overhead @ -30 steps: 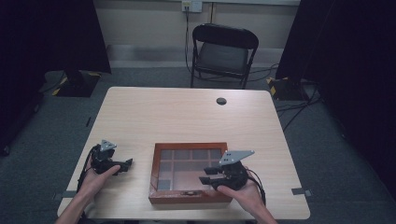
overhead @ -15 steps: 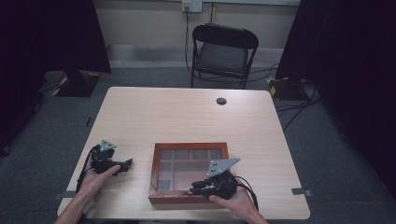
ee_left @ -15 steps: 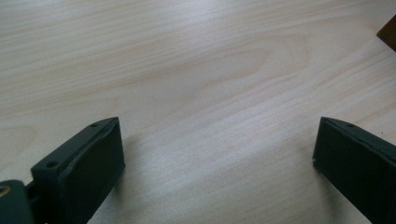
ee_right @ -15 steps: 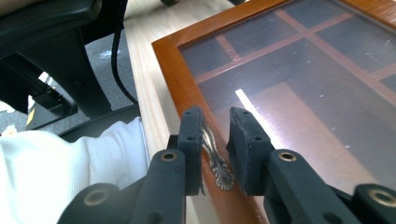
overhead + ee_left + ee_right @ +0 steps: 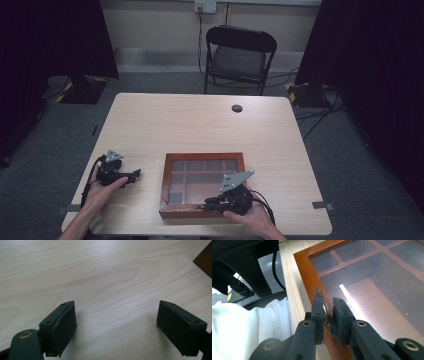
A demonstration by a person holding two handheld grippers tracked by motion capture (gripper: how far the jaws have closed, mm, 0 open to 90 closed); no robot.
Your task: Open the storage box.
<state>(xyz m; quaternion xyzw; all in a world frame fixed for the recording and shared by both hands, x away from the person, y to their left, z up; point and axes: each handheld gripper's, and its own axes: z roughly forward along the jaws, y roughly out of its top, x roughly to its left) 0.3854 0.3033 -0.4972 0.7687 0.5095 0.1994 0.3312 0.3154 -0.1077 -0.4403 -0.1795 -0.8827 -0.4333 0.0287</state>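
Note:
A flat wooden box (image 5: 202,157) with a glass lid over several compartments lies near the table's front edge. A small ornate metal handle (image 5: 317,293) sits on the front rail of the box frame (image 5: 305,267). My right gripper (image 5: 327,312) has just been closing and is shut on that handle; the high view shows it low at the box's front edge (image 5: 206,204). At the left, my left gripper (image 5: 136,175) rests by the table top, apart from the box. Its jaws (image 5: 116,325) have just been closing a little but stand open over bare wood.
A corner of the box (image 5: 205,260) lies off to the left gripper's right. A small dark round disc (image 5: 237,108) sits at the table's (image 5: 165,125) far side, and a black folding chair (image 5: 240,52) stands beyond it. A white sleeve (image 5: 249,322) lies just below the box's front edge.
My right gripper has moved from above the box's right part down and left to its front edge, and its jaws have closed on the handle. The left hand has stayed put.

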